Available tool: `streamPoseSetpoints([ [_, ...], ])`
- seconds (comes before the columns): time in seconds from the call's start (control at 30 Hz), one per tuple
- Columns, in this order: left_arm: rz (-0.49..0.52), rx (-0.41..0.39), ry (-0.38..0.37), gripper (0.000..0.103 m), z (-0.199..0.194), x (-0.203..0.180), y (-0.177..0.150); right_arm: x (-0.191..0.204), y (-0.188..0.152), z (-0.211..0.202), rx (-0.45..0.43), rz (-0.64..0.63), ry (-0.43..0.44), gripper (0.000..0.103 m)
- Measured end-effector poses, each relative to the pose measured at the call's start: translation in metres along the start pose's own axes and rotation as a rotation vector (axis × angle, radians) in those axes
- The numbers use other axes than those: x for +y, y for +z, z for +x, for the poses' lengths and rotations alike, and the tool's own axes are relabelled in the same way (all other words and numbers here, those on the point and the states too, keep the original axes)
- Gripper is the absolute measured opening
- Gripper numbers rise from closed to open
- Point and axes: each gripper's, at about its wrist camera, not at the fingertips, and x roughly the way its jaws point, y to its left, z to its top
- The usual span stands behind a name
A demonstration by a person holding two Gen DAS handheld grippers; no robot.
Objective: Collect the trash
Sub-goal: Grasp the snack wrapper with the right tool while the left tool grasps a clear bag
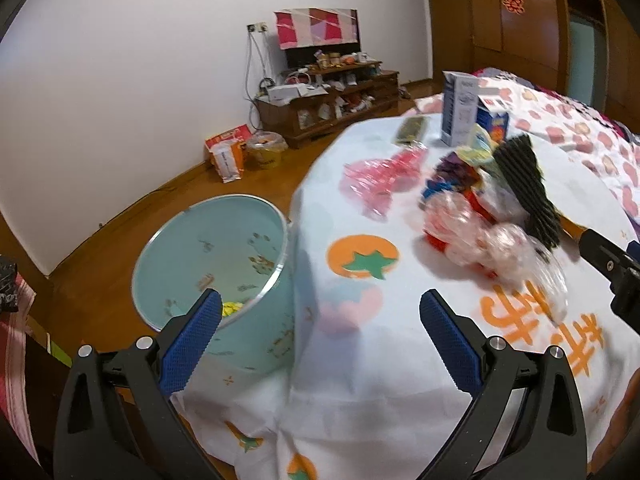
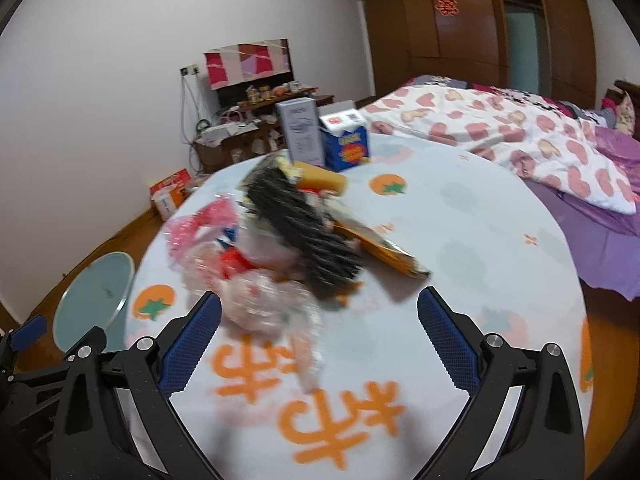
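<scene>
In the left wrist view, a pale blue bin (image 1: 216, 264) is standing on the floor against the surface's (image 1: 360, 360) left edge. Crumpled wrappers (image 1: 476, 216) are lying mid-surface, ahead of the left hand-held gripper (image 1: 320, 340), whose jaws are gaping empty.

In the right wrist view, two cartons (image 2: 320, 140) are standing at the far edge behind the blurred wrappers (image 2: 280, 248), just beyond the right hand-held gripper (image 2: 319, 340), also spread apart.
</scene>
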Motion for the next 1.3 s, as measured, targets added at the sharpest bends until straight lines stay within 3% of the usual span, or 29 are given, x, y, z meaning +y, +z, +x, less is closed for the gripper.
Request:
streamPoseSetpoints([
  [0.1, 0.014, 0.009, -0.014, 0.097, 0.003, -0.009, -0.001, -0.017, -0.002, 0.004, 0.012, 0.023, -0.017, 0.096],
  [0.23, 0.023, 0.02, -0.027, 0.097, 0.009, -0.018, -0.001, -0.028, -0.003, 0.009, 0.022, 0.024, -0.033, 0.085],
  [0.53, 0.038, 0.023, -0.032, 0.096, 0.027, -0.043, 0.013, -0.045, 0.006, 0.026, 0.048, 0.022, -0.028, 0.075],
  [0.93, -0.013, 0.041, -0.11, 0.091, 0.053, -0.078, 0.042, -0.079, 0.02, 0.054, 0.094, 0.024, -0.078, 0.07],
  [1.2, -0.027, 0.101, -0.147, 0.091, 0.076, -0.103, 0.048, -0.066, 0.033, 0.094, 0.193, -0.074, -0.039, 0.07],
  [1.27, -0.037, 0.106, -0.17, 0.083, 0.079, -0.104, 0.046, -0.065, 0.033, 0.105, 0.219, -0.085, -0.038, 0.068],
  [1.3, -0.037, 0.106, -0.187, 0.078, 0.08, -0.104, 0.046, -0.066, 0.033, 0.112, 0.244, -0.082, -0.024, 0.06],
])
